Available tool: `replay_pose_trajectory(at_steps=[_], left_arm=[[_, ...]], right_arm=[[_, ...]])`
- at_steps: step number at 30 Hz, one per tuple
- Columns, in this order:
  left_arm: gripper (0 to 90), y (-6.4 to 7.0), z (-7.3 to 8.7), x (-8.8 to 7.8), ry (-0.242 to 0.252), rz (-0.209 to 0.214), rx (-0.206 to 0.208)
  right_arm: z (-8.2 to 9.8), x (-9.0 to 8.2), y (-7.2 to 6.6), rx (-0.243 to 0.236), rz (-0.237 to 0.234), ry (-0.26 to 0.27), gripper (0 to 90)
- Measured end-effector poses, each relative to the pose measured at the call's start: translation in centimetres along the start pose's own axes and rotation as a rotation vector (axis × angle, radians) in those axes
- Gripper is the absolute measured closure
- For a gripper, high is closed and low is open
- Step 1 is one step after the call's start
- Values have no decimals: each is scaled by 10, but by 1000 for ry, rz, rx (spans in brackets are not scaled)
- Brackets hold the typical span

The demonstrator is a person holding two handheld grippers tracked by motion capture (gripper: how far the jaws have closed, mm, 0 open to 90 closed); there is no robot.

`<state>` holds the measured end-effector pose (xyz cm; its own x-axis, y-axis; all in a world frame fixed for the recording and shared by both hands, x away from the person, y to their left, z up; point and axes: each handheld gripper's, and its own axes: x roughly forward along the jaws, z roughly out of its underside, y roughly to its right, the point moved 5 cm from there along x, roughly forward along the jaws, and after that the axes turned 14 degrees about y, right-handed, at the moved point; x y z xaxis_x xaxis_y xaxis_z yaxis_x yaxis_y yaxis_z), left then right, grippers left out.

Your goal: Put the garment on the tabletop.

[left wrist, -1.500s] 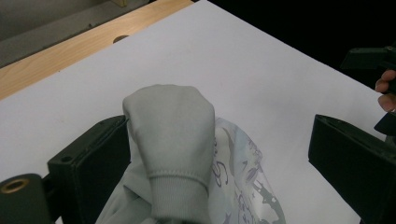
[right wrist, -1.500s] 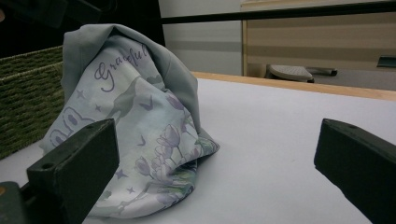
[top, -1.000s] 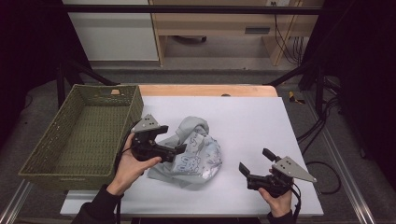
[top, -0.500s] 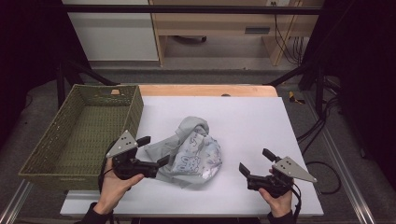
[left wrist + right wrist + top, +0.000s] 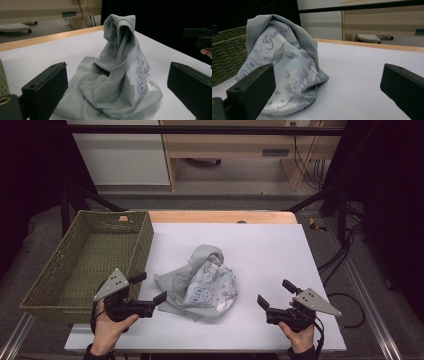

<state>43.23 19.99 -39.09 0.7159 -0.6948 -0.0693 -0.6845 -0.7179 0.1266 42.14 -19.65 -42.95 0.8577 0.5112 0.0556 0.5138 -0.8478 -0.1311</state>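
A crumpled grey garment point(image 5: 202, 282) with a pale printed panel sits mid-table on the white table top point(image 5: 270, 250), bunched into a soft peak. It looks light and limp, so it will sag and trail when lifted and is not fragile. The print side may be slightly slicker, though that is hard to judge from here. Best holds are the raised folded ridge at the top of the heap, seen in the left gripper view point(image 5: 120, 27), or the loose flat hem spreading toward the left gripper point(image 5: 150, 289).

The left gripper is low at the near-left, jaws spread wide and empty, just beside the garment's flat edge. The right gripper point(image 5: 274, 297) is at the near-right, jaws also apart with nothing between them, well apart from the cloth.

The woven basket point(image 5: 142, 237) stands at the table's left edge, its near wall close to the left gripper, so room to swing is tight there and a dangling hem could catch on the rim. To the right and beyond the garment the surface is bare and open. The near table edge sits right at both hands
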Motion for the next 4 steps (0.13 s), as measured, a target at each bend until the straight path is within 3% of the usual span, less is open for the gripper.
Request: replay_pose_trajectory(at_steps=[2,4], left_arm=[[28,-2,2,-3,0,-5,-14],[29,-4,3,-4,-2,-17,1]], right_arm=[[0,-1,0,5,-1,1,2],[0,-1,0,3,-5,2,3]])
